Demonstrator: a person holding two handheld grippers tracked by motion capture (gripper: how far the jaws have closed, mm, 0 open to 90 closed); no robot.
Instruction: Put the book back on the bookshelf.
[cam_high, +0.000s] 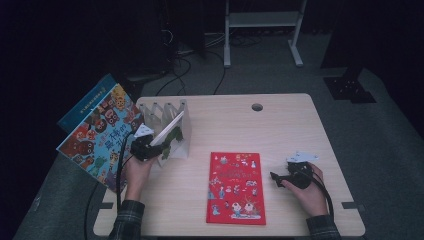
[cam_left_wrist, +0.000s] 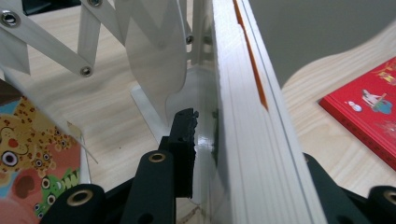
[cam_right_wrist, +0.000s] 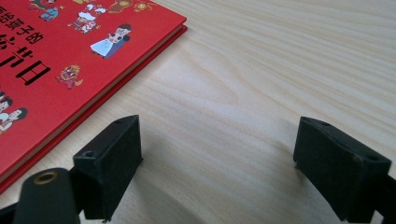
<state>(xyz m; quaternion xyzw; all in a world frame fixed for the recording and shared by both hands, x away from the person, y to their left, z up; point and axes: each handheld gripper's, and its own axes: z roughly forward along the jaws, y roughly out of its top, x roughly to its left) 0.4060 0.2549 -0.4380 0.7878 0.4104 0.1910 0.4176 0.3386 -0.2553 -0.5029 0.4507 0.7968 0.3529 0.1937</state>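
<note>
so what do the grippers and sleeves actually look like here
Both grippers are black. The left gripper and right gripper each carry a grey three-cornered plate on top and trail a black cable back past the wrist. Their fingers are blocky black pads on arms with brass-ringed pivot holes. The person wears dark plaid sleeves.

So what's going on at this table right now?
A person is putting books into a white folding accordion book rack at the back left of the light wooden table. The left gripper has a thin white-covered book between its jaws, tilted in a slot of the rack. The right gripper rests open on the table beside a red picture book lying flat. A colourful animal-cover book leans at the rack's left.
</note>
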